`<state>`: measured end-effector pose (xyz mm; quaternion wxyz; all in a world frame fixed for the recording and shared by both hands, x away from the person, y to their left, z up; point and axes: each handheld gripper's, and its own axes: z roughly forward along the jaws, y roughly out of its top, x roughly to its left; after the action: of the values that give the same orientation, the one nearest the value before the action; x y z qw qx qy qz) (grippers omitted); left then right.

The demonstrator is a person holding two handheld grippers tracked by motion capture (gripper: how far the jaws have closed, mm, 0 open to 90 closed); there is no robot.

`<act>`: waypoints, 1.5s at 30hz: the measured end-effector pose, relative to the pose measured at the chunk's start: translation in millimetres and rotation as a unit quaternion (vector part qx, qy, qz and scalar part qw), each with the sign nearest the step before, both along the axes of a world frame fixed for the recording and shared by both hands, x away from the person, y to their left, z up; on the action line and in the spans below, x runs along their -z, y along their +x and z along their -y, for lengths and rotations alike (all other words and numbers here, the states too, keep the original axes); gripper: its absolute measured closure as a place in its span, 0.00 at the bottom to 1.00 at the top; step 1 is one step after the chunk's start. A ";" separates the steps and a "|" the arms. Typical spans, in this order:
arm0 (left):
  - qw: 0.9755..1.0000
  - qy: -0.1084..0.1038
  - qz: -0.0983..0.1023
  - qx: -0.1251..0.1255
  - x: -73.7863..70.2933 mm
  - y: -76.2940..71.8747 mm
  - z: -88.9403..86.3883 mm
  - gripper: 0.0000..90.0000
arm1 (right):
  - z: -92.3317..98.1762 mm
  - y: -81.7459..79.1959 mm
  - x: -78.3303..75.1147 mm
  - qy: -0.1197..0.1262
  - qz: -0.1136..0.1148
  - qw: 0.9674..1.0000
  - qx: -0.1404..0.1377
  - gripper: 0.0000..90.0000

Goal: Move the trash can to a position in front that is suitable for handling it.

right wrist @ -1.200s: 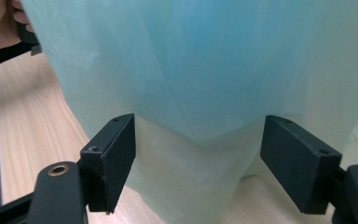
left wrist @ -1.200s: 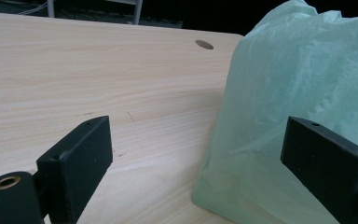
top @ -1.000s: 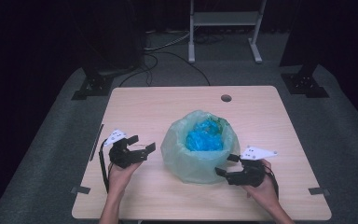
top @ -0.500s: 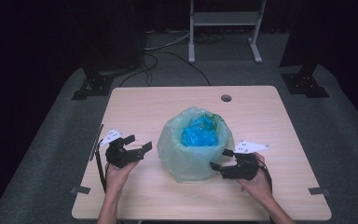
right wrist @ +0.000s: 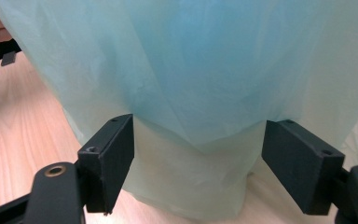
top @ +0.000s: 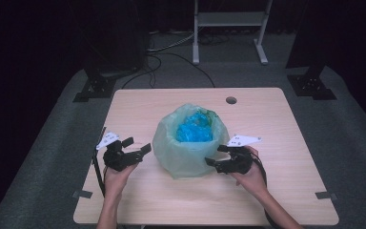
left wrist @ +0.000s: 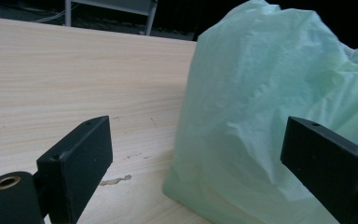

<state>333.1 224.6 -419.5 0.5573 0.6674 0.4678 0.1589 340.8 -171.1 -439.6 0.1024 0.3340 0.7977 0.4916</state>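
Two wide-apart hand-held grippers, left [top: 139, 147] and right [top: 213, 156], flank the upright green bag [top: 190, 143], mouth opening upward.

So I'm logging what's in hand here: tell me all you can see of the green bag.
The green bag is thin, translucent, crinkled plastic, standing upright mid-table with its mouth open. Something bright blue sits inside. Its base rests on the wooden table. Both hand-held grippers flank it, jaws open; contact is unclear.

One green bag [top: 190, 143] stands on one table [top: 267, 200], with one blue bundle [top: 195, 130] inside it. Two grippers — left [top: 139, 147] and right [top: 218, 155] — each in one hand, two hands in all. The table has one hole [top: 231, 100].
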 end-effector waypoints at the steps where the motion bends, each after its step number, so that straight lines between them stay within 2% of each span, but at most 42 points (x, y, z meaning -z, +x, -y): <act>1: 1.000 -0.001 0.001 -0.001 -0.3 -0.2 -0.3 0.09 | -1.9 1.7 -0.1 0.000 0.000 1.000 0.000 0.27; 12: 1.000 0.001 0.004 0.000 -2.5 -1.8 -2.0 0.09 | -21.7 20.3 -3.5 -0.006 0.001 1.000 -0.001 0.27; 20: 1.000 0.005 0.006 0.003 -3.4 -3.0 0.5 0.09 | -8.7 17.2 -3.1 -0.003 0.004 1.000 -0.005 0.27; 21: 1.000 0.002 0.006 0.004 -3.9 -3.5 0.8 0.09 | 3.1 13.3 -3.2 -0.007 0.002 1.000 -0.002 0.27; 24: 1.000 0.003 0.011 0.005 -6.6 -5.1 0.9 0.09 | 13.6 10.2 -2.8 -0.009 0.001 1.000 0.004 0.27; 27: 1.000 0.000 0.015 0.006 -9.7 -6.7 1.8 0.09 | 36.8 3.9 -0.9 -0.014 -0.004 1.000 0.018 0.27; 28: 1.000 0.000 0.015 0.007 -11.2 -7.3 2.7 0.09 | 52.0 -0.4 1.4 -0.019 -0.005 0.999 0.029 0.27; 33: 1.000 0.009 0.020 0.016 -17.0 -6.8 5.4 0.09 | 83.9 -14.9 7.1 -0.025 -0.001 0.998 0.057 0.27; 35: 1.000 0.004 0.023 0.019 -20.3 -6.1 5.7 0.09 | 95.6 -21.6 10.3 -0.022 -0.004 0.998 0.066 0.27; 40: 0.999 -0.005 0.030 0.025 -29.9 -3.4 10.4 0.09 | 115.6 -33.9 17.8 -0.008 -0.007 0.996 0.089 0.27; 45: 0.999 -0.001 0.035 0.033 -41.1 2.4 20.2 0.13 | 125.1 -38.9 22.1 0.009 -0.014 0.995 0.100 0.27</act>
<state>335.5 204.4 -378.4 0.5790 0.6758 0.4260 0.1630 301.9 -296.2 -461.7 0.1372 0.4199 0.7568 0.4818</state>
